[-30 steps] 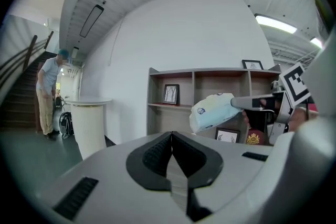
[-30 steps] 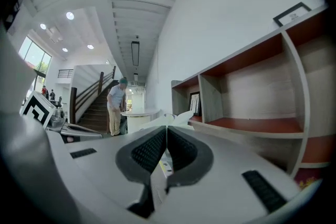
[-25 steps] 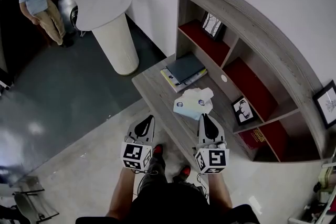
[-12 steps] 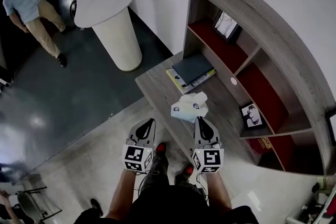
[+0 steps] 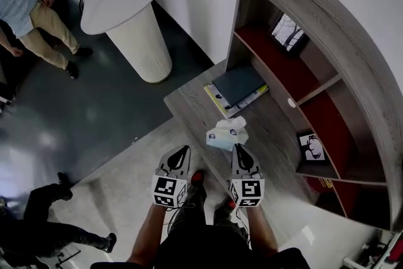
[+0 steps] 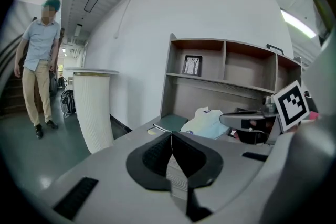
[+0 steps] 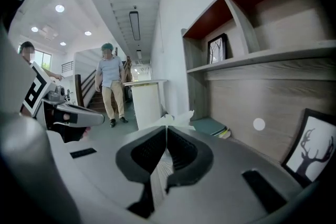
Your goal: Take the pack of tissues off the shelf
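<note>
The right tool (image 5: 238, 147) seemingly pinches the soft crumpled pack of tissues (image 5: 225, 134); left tool (image 5: 184, 150) closed.

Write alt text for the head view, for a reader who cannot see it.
Seen from above, the shut jaws of the right gripper pinch a pack of tissues near the front edge of a wooden shelf unit; the left gripper, also shut, hangs empty beside it. A stack of books lies further back, and framed pictures stand in red-backed compartments.
</note>
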Motion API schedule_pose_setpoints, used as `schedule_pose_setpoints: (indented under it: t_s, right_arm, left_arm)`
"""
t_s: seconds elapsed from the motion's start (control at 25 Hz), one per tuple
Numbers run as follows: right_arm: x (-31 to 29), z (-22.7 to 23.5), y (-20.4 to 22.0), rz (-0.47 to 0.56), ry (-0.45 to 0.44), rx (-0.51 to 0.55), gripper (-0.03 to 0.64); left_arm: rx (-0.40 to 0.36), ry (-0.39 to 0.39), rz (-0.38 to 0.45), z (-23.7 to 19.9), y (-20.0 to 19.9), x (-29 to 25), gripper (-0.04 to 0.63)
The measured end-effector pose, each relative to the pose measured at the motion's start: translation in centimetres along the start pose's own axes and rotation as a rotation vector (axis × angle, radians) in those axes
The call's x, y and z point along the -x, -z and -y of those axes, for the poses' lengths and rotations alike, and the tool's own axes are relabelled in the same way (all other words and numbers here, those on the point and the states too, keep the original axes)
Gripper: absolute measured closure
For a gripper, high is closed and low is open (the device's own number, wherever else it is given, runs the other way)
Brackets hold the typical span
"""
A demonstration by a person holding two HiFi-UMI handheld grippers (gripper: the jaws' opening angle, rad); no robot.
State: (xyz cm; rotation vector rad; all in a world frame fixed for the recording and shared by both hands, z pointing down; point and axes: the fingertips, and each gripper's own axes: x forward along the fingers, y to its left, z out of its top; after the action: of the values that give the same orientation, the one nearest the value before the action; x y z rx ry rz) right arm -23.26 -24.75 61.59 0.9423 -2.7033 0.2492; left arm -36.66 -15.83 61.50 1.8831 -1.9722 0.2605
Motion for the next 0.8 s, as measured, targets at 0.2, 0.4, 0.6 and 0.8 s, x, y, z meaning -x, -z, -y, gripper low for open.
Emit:
schedule_pose_setpoints:
  t_s: [0.2, 0.4, 0.6, 0.8]
  right_arm:
    - [-3.2, 0.3, 2.2, -0.047, 0.004, -0.017, 0.583]
    - [-5.6, 0.5, 4.0, -0.085, 0.003, -0.032, 0.583]
    - [-7.3, 0.6, 5.7, -0.116, 0.002, -0.051, 0.583]
    - [-8.1, 0.8, 7.3, -0.141, 0.006, -0.040, 0.583]
  left_arm:
    - [-0.006, 0.000, -0.037, -1.9, 0.9, -2.1, 0.587]
    - [-0.002, 0.003, -0.069, -3.4, 1.7, -3.5, 0.588]
    - [0.003, 0.004, -0.083, -4.3, 2.3, -4.6, 0.588]
    - [0.008, 0.018, -0.093, -4.2, 2.6, -5.3, 0.588]
